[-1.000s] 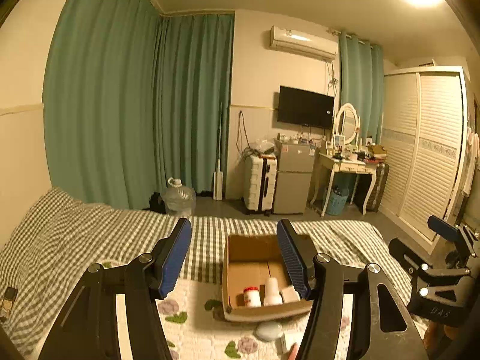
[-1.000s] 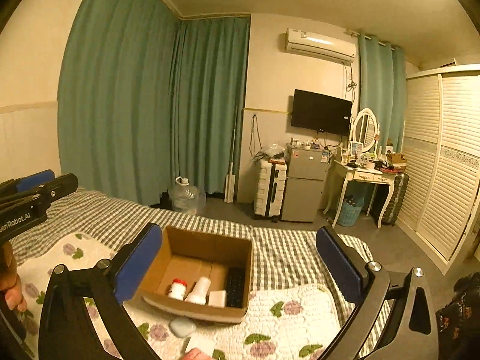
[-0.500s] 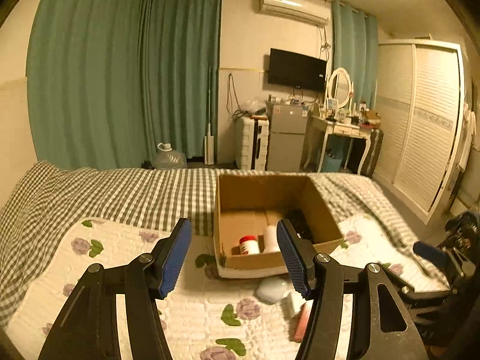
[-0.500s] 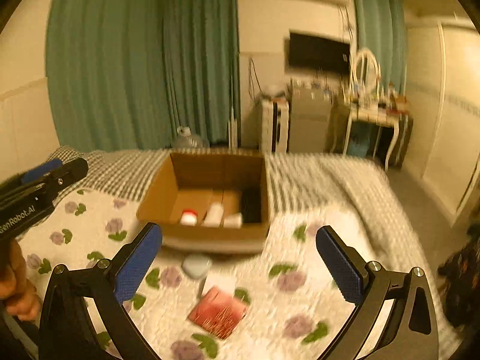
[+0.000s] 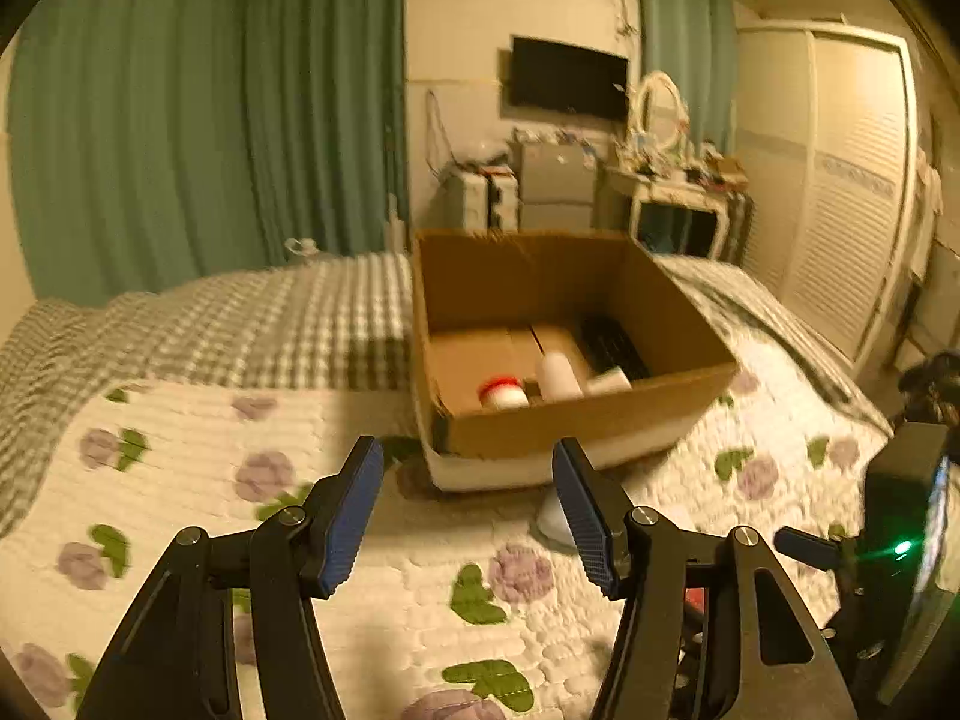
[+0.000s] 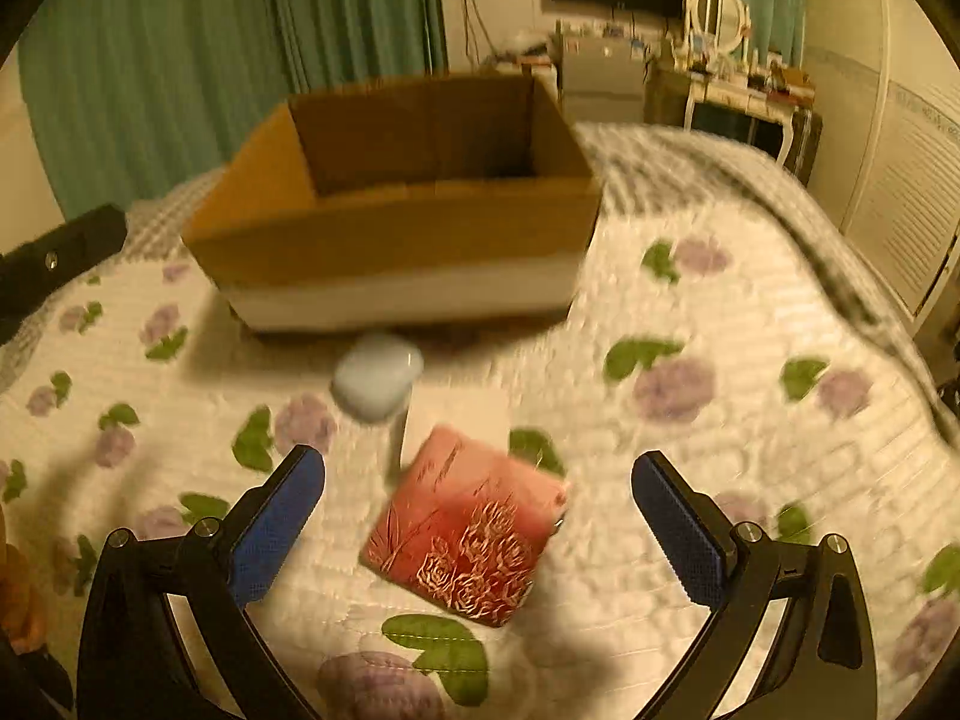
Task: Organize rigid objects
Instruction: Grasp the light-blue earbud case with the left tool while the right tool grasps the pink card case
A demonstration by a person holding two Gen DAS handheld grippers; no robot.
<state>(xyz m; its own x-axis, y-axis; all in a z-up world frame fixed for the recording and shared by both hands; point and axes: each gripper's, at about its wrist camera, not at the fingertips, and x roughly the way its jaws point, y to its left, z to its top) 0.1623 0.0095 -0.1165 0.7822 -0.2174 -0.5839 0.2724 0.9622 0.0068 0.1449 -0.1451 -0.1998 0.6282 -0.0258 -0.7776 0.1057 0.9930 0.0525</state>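
Observation:
An open cardboard box (image 5: pixel 600 420) (image 6: pixel 408 240) sits on the floral quilt. Inside it I see a red-capped white jar (image 5: pixel 503 393), a white bottle (image 5: pixel 558 375) and a black flat item (image 5: pixel 612 348). In front of the box lie a pale blue rounded case (image 6: pixel 377 377), a white card (image 6: pixel 456 420) and a red patterned flat box (image 6: pixel 465 540). My right gripper (image 6: pixel 477 519) is open, low over the red box, fingers either side. My left gripper (image 5: pixel 468 510) is open and empty, short of the cardboard box. The pale case (image 5: pixel 552 522) peeks beside its right finger.
The bed has a floral quilt (image 6: pixel 720 420) over a checked sheet (image 5: pixel 240 324). Green curtains, a small fridge, a dressing table (image 5: pixel 678 198) and a white wardrobe (image 5: pixel 840 210) stand beyond the bed. The other gripper's body (image 5: pixel 900 540) shows at the right of the left wrist view.
Both grippers have tilted down and moved toward the bed. The box looms larger. The right gripper has come down over the red flat box. Both stay open.

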